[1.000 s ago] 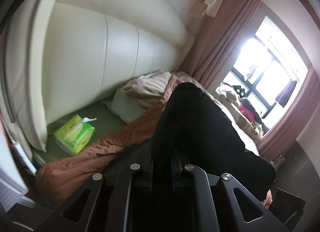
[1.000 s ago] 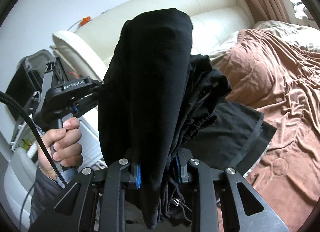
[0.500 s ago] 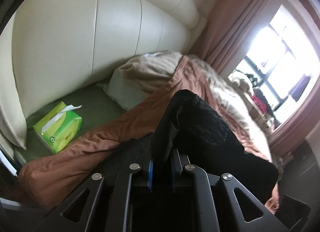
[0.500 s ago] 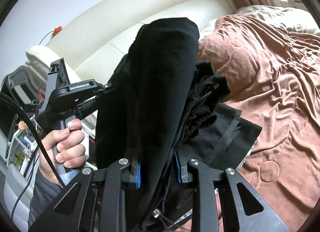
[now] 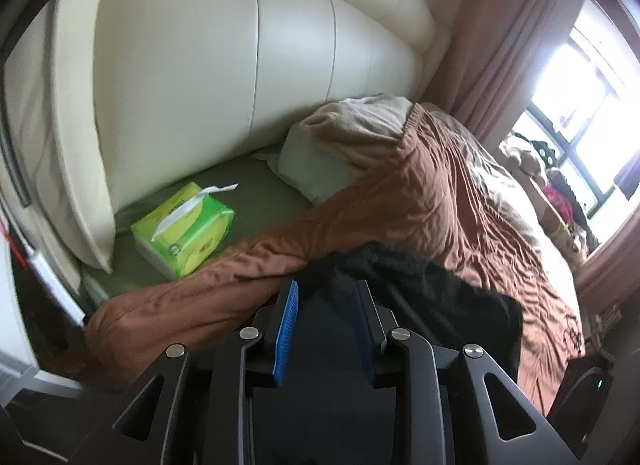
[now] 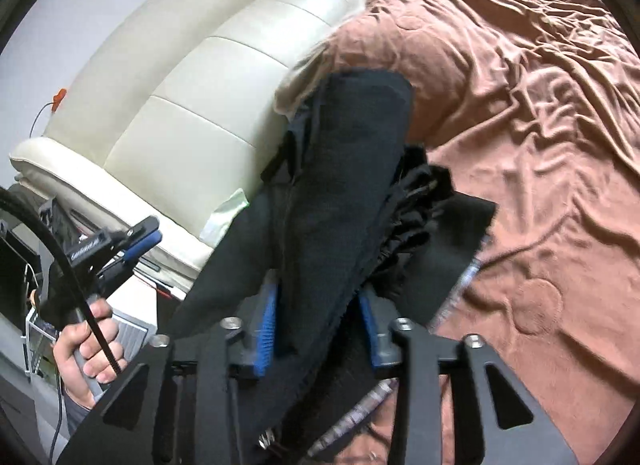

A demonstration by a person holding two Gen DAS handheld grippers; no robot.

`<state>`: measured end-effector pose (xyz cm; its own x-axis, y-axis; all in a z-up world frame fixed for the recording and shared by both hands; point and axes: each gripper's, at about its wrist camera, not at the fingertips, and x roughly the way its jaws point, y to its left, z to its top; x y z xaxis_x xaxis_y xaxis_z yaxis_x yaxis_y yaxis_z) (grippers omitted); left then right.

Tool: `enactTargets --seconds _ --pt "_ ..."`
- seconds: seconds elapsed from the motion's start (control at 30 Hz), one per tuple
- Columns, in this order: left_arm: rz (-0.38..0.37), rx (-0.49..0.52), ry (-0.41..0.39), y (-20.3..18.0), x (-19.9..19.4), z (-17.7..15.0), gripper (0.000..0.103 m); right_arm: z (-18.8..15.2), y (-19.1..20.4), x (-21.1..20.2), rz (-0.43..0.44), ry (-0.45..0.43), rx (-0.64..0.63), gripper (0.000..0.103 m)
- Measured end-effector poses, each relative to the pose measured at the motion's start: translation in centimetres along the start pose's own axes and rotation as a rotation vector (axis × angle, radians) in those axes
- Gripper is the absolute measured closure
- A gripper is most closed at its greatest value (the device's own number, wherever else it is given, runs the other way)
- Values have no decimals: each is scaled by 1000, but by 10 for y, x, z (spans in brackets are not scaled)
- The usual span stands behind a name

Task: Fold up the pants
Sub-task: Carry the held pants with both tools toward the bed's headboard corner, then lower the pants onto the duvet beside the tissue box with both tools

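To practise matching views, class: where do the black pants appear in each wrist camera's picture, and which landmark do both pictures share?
Left wrist: the pants lie low and centre on the brown blanket, just past the open left gripper.
Right wrist: the pants fill the centre, rising between the right gripper's parted fingers.
Shared landmark: the cream headboard.

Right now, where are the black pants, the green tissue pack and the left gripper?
black pants [image 6: 344, 169]: right wrist view, the raised folded leg panel.
green tissue pack [image 5: 188, 233]: left wrist view, its front face.
left gripper [image 6: 138, 241]: right wrist view, between its fingertips.
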<state>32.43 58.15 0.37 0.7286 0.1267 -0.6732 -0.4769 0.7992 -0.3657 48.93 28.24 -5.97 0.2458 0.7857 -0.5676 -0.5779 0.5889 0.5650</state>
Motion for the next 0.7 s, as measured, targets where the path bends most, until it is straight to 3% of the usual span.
enactTargets --seconds 0.07,0.23,0.4,0.7 --pt "-9 16 -2 -1 -9 -8 73 0 -5 -18 -13 -33 -11 49" --pt "-28 63 -3 -12 -22 -26 73 9 -14 -58 -61 -97 -48 49" --pt "-63 50 -7 -22 -27 -42 73 15 8 -85 -82 -151 -176 49" --pt "-72 56 0 -33 -18 -71 73 20 65 -58 -104 -127 -492 49"
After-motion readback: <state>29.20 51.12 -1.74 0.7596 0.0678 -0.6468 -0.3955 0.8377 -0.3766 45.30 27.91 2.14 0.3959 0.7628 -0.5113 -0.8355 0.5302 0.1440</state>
